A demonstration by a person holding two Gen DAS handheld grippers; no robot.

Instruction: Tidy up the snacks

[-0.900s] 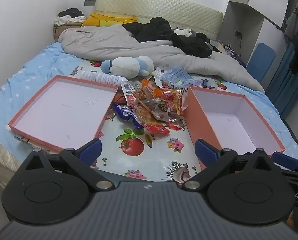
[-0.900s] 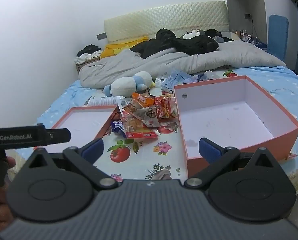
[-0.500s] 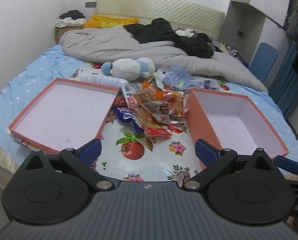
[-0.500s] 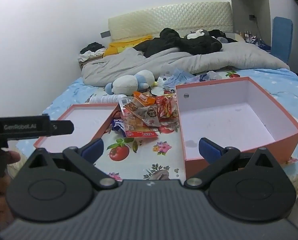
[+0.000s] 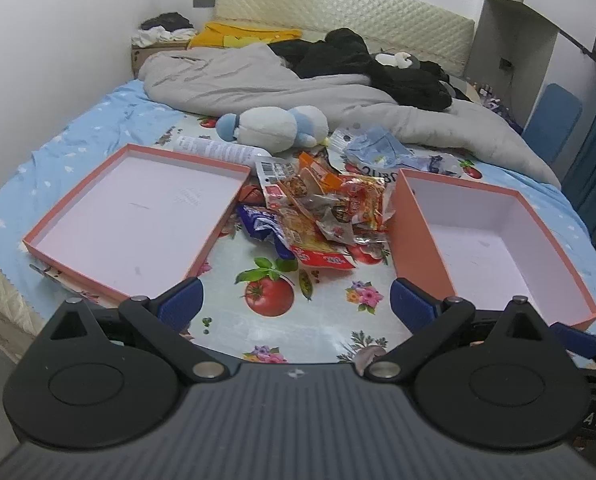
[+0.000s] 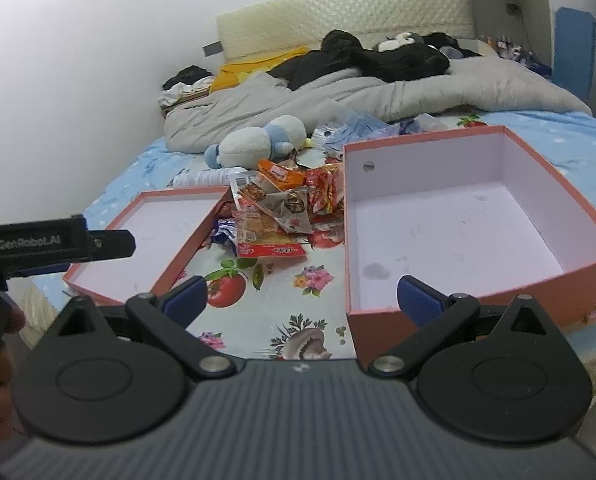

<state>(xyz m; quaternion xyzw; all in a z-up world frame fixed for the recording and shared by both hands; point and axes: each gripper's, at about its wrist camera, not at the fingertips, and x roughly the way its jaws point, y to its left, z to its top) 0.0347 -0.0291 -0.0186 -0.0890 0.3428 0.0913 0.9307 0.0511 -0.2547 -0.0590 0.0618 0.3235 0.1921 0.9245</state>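
Two tools, left tool (image 5: 296,306) and right tool (image 6: 303,296), spread wide, holding nothing. Snack pile (image 5: 318,212) between shallow lid (image 5: 134,212) and deep box (image 5: 494,240), on the bed.

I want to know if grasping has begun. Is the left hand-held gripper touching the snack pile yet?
Apart. The left wrist view shows the left hand-held gripper open, with bare tablecloth between its fingertips and the snack pile.

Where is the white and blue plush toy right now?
The white and blue plush toy lies on the bed just behind the pile of snack packets, in front of the rumpled grey blanket, in both views.
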